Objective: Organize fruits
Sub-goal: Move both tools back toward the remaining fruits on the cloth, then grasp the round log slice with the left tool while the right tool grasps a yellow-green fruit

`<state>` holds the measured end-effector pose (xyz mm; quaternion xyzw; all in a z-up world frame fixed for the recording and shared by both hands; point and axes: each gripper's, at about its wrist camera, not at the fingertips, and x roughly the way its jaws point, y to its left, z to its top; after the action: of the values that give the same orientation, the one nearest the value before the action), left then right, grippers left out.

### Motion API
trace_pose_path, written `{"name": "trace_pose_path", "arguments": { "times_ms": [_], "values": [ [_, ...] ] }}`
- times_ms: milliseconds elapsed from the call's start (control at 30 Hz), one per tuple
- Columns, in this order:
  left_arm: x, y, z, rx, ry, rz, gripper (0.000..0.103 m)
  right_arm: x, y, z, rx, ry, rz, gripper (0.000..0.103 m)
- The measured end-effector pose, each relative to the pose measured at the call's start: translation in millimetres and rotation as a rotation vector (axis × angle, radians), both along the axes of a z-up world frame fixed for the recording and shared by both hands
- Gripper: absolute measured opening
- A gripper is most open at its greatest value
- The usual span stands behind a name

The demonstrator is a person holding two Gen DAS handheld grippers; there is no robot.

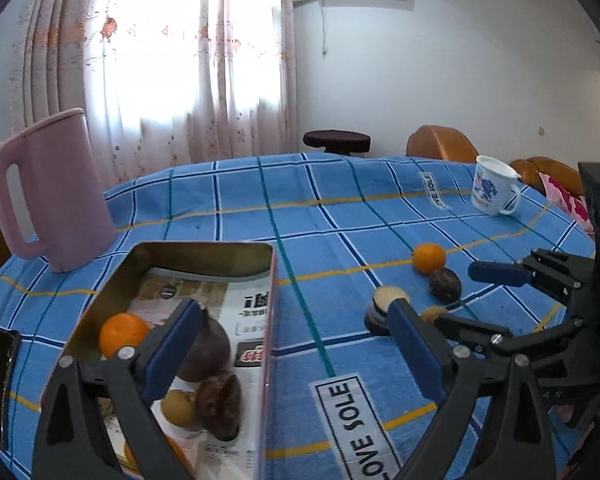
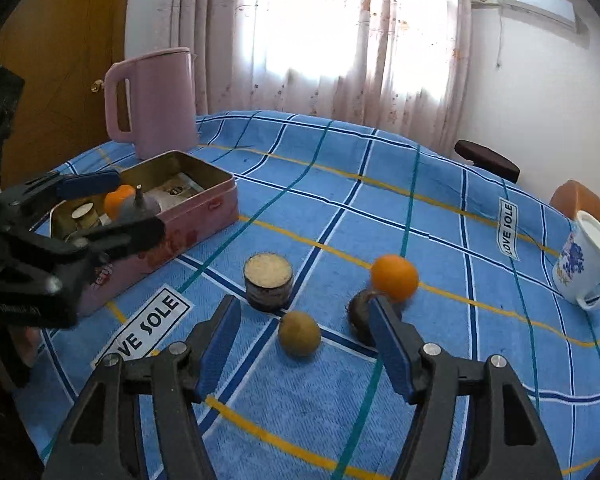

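Observation:
An open pink tin (image 1: 269, 312) (image 2: 204, 208) holds an orange (image 1: 122, 334), a dark purple fruit (image 1: 210, 352), a wrinkled brown fruit (image 1: 220, 404) and a yellowish fruit (image 1: 178, 406). My left gripper (image 1: 294, 312) (image 2: 116, 208) stands open and empty above the tin's right wall. On the cloth lie an orange (image 2: 394, 278) (image 1: 429, 257), a dark fruit (image 2: 358, 316) (image 1: 444, 285), a round dark piece with a cream top (image 2: 269, 280) (image 1: 382, 312) and a yellow-brown fruit (image 2: 299, 334). My right gripper (image 2: 302, 310) (image 1: 472, 300) is open, with the yellow-brown fruit between its fingers and clear of both pads.
A pink jug (image 1: 52, 192) (image 2: 152, 100) stands behind the tin. A white mug with blue flowers (image 1: 492, 190) (image 2: 584, 260) sits near the far right edge. A dark phone (image 1: 0, 384) lies left of the tin. A stool and chairs stand beyond the blue checked table (image 1: 340, 208).

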<state>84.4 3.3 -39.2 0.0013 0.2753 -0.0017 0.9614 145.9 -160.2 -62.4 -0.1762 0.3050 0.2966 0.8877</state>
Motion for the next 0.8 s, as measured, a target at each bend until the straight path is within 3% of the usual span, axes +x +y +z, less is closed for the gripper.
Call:
{"name": "trace_pose_path", "arguments": {
  "times_ms": [133,200,300,367,633,800],
  "values": [
    [5,-3,-1,0.005,0.012,-0.005,0.097,12,8,-14,-0.034,0.089,0.033,0.057],
    [6,-3,0,0.001,0.014,-0.008,0.097,18,9,-19,-0.045,0.140,0.035,0.045],
    [8,-5,-1,0.001,0.019,-0.013,0.097,21,11,-23,-0.057,0.170,0.034,0.039],
    [10,-8,-1,0.000,0.024,-0.022,0.097,21,10,-22,-0.055,0.175,0.033,0.027],
    [16,-28,1,0.019,0.037,-0.077,0.096,5,-15,-4,0.010,0.035,-0.092,0.027],
    [30,-45,-2,0.031,0.072,-0.118,0.094,12,-40,1,0.038,0.028,-0.173,0.027]
  ]
}}
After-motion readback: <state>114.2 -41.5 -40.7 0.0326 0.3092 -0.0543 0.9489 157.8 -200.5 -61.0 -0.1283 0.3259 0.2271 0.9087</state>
